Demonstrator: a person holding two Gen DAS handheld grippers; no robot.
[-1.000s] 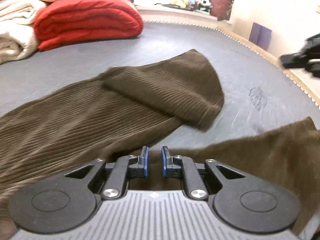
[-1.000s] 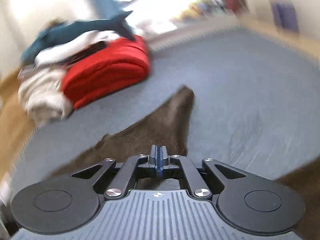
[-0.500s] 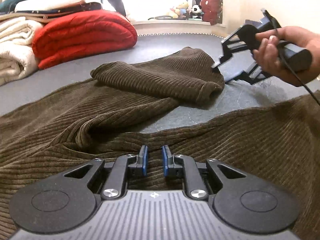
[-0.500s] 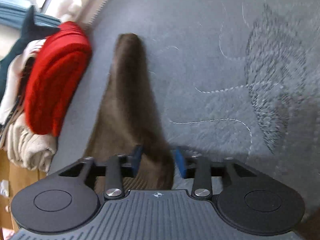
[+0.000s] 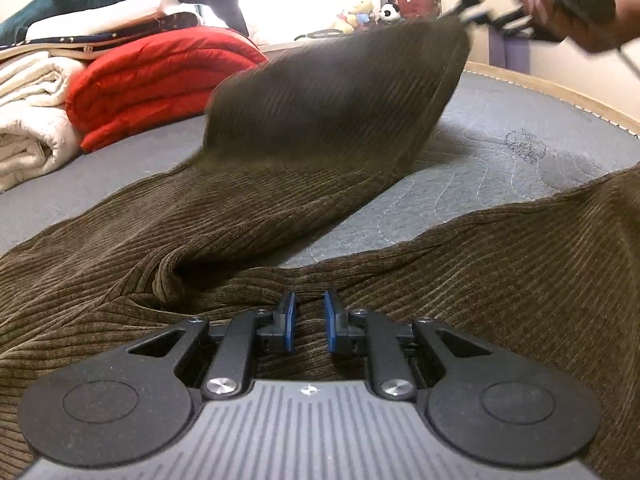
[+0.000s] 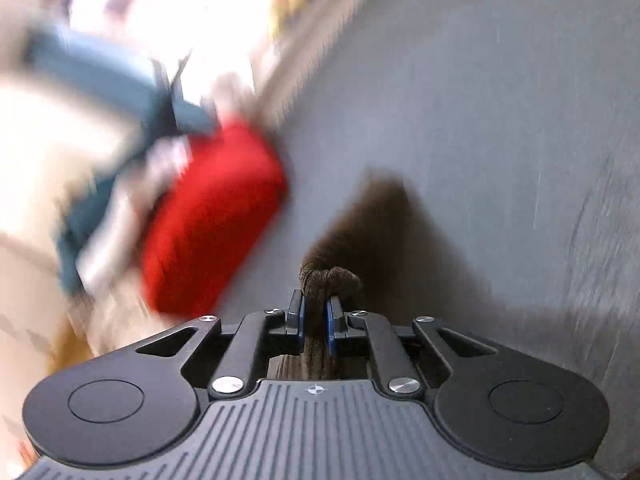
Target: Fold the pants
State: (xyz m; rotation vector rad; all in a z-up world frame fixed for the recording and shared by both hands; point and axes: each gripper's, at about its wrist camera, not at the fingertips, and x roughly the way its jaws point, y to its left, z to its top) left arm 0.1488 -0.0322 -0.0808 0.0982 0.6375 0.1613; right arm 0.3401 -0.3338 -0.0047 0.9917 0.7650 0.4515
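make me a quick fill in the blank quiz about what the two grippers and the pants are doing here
1. The right gripper is shut on a bunched bit of the ____ corduroy pants.
2. The left gripper has its jaws ____, with fabric lying under them.
3. The pant leg held by the right gripper is ____ off the grey mattress.
4. Beside the white blankets sits a folded ____ blanket.

Missing words: brown; open; lifted; red
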